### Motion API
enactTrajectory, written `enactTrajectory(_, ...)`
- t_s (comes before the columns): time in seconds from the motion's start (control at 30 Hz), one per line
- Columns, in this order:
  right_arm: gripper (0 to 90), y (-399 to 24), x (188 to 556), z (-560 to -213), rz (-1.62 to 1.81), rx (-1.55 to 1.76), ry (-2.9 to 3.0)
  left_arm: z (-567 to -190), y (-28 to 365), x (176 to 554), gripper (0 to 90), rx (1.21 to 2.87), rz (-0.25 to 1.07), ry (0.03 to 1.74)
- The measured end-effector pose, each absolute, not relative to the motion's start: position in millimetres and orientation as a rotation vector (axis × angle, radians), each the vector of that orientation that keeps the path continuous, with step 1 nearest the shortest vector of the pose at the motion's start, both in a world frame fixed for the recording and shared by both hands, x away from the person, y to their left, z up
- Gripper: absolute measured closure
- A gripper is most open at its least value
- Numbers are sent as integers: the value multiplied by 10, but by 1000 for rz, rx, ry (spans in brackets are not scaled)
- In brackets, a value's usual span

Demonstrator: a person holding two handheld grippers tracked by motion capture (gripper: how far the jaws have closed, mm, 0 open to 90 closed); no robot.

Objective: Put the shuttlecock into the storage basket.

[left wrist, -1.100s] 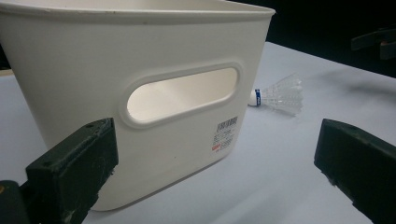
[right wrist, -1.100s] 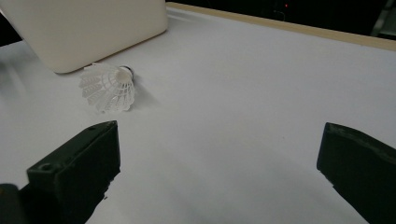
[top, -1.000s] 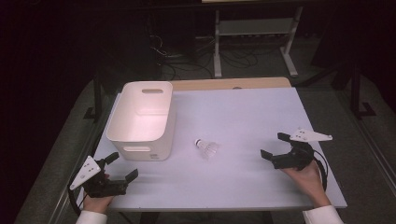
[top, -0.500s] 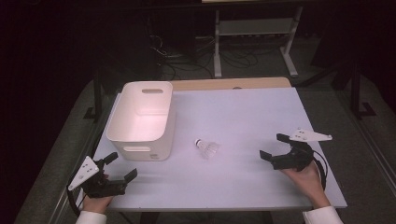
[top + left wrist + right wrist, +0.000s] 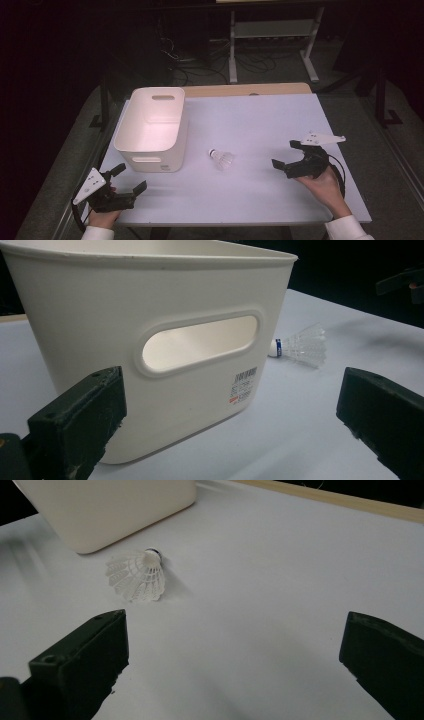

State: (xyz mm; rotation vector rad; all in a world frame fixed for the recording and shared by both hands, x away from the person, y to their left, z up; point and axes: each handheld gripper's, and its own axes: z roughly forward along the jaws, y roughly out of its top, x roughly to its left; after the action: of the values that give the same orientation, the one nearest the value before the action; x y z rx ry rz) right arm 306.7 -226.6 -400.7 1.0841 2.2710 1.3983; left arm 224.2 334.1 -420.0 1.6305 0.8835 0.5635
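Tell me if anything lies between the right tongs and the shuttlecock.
Nothing visible does. The right tongs stand open over bare table, and the shuttlecock lies on its side ahead of them, apart from the white bin beyond it.

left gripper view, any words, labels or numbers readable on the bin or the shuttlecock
Sticker on the white plastic bin, below the handle slot: a barcode, some lines of small print and a red mark, all too small and blurred to read.
Shuttlecock: a blue band by the cork, no lettering legible.
No other text can be read.
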Motion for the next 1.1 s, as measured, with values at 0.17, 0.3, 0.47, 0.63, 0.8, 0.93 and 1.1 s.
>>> enactTrajectory(0.17, 0, -2192, 3113, -3981, 1371, 1076, 2302, -4201, 3327, 2238, 0, 1614, 559, 888)
enactTrajectory(0.3, 0, -2143, 3146, -3928, 1368, 1050, 2310, -4200, 3335, 2236, 0, 1624, 562, 882)
enactTrajectory(0.47, 0, -2073, 3177, -3851, 1366, 1025, 2319, -4200, 3327, 2235, 0, 1627, 566, 874)
enactTrajectory(0.63, 0, -2024, 3203, -3820, 1358, 1016, 2327, -4200, 3328, 2233, 0, 1625, 564, 877)
enactTrajectory(0.8, 0, -1943, 3254, -3732, 1351, 1000, 2361, -4201, 3330, 2233, 0, 1625, 564, 879)
enactTrajectory(0.93, 0, -1892, 3291, -3686, 1343, 998, 2379, -4199, 3333, 2230, 0, 1626, 564, 879)
enactTrajectory(1.1, 0, -1822, 3328, -3646, 1324, 991, 2401, -4201, 3331, 2233, 0, 1626, 563, 879)
